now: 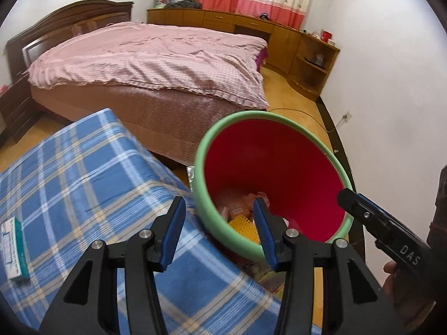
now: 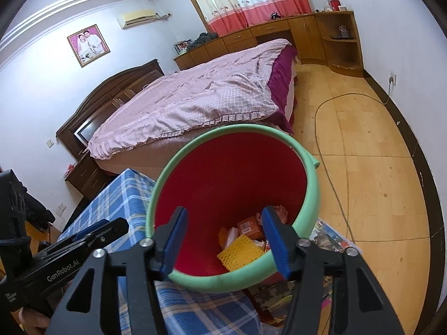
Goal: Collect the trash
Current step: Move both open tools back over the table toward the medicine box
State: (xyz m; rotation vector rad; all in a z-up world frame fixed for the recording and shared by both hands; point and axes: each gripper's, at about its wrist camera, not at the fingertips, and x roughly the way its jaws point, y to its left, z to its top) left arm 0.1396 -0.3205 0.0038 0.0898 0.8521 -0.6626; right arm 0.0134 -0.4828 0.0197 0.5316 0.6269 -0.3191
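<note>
The red bin (image 2: 232, 184) with its green rim stands beside the blue checked cloth (image 1: 83, 184), in front of the bed (image 1: 156, 64). Both grippers hang over the bin's near rim.

The left gripper (image 1: 219, 231) has its jaws apart with nothing between the pads; one pad sits over the cloth, the other over the bin's mouth. The right gripper (image 2: 223, 240) also has its jaws spread wide and empty, both pads above the opening.

The right wrist view looks straight down into the bin: a yellow ridged sheet (image 2: 241, 251) lies at the bottom, an orange box (image 2: 250, 227) just behind it, and pale crumpled scraps (image 2: 279, 212) beside the box. The left wrist view catches only slivers of these behind its own finger.

Only the left wrist view shows a white and green box (image 1: 14, 248) lying on the cloth, well away from the bin. Only the right wrist view shows a cable (image 2: 327, 150) running across the floor past the bin.
</note>
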